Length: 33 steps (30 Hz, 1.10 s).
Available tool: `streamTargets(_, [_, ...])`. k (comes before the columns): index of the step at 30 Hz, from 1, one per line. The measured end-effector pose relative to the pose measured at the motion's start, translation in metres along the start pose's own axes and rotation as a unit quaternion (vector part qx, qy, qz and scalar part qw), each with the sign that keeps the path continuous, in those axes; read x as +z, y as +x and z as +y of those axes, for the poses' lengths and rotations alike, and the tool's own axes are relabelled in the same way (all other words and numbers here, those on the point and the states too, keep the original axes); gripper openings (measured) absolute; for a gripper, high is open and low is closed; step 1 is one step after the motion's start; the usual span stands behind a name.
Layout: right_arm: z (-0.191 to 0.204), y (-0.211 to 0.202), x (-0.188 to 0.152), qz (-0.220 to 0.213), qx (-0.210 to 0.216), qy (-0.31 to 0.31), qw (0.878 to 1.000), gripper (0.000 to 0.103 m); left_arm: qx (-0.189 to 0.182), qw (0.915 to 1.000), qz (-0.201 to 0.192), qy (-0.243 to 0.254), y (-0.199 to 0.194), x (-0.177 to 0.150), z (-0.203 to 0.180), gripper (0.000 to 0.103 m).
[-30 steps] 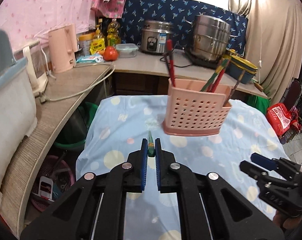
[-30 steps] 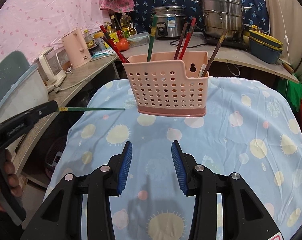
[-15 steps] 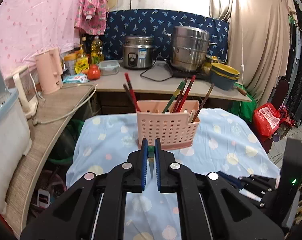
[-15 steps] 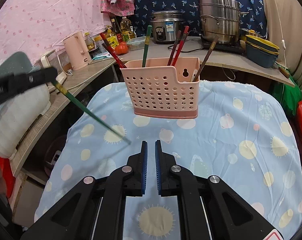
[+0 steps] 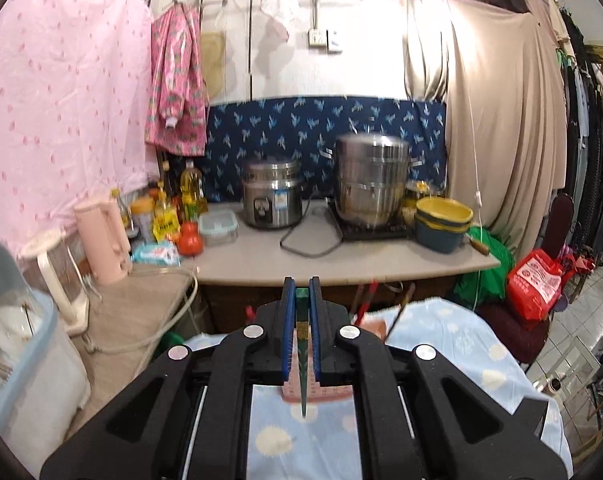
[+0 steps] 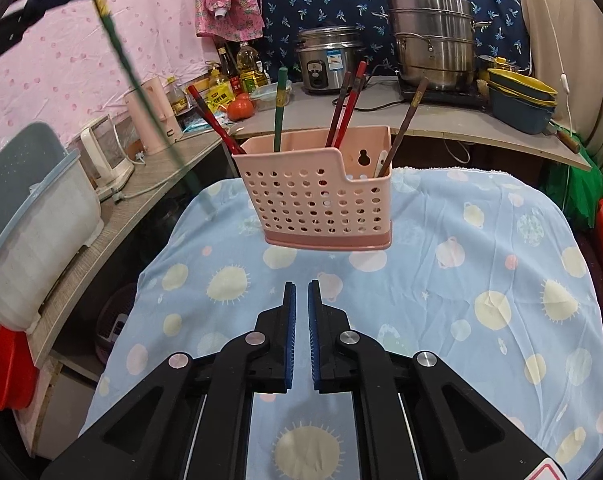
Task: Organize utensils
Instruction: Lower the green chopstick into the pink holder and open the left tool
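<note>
- While the left gripper [image 5: 300,322] stays clenched on the green chopstick [image 5: 302,354], that stick hangs point-down between its pads in the left wrist view, its tip over the blue cloth [image 5: 453,344].
- In the right wrist view the same stick runs as a steep diagonal from the upper left of the frame down towards centre left, its long axis near upright and tilted.
- The pink utensil basket [image 6: 321,196] stands on the cloth at frame centre, to the right of and below the hanging stick; the stick's tip is well apart from the basket rim.
- The right gripper [image 6: 300,320] sits at lower centre, jaws having just closed on nothing.
- Judgement: the left hand is the one placed to deliver; the coming move calls for carrying the stick rightward over the basket's open top, then lowering it along its own axis.
</note>
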State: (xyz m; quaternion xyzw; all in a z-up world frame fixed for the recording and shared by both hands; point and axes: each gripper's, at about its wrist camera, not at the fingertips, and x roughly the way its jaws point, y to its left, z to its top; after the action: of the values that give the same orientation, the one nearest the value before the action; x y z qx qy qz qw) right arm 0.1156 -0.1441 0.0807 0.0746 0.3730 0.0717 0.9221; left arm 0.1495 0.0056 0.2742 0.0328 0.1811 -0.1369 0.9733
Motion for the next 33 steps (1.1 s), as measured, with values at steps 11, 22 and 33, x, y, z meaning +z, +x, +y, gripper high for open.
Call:
streamTargets(11, [-0.012,0.008,0.071,-0.036,0.004,-0.001,0.999,0.006,0.013,0.9992,-0.038,0.008,0.055,0.055,-0.005,0.007])
streamTargets(22, [-0.009,-0.002,0.147,-0.058,-0.018,-0.042,0.997,0.006,0.016,0.9998,-0.015,0.000,0.113,0.052,-0.003,0.007])
streamTargets(33, [-0.012,0.041,0.152,-0.019,-0.022,-0.033,0.999,0.006,0.007,0.9991,0.039,-0.014,0.144,0.008,0.002,0.007])
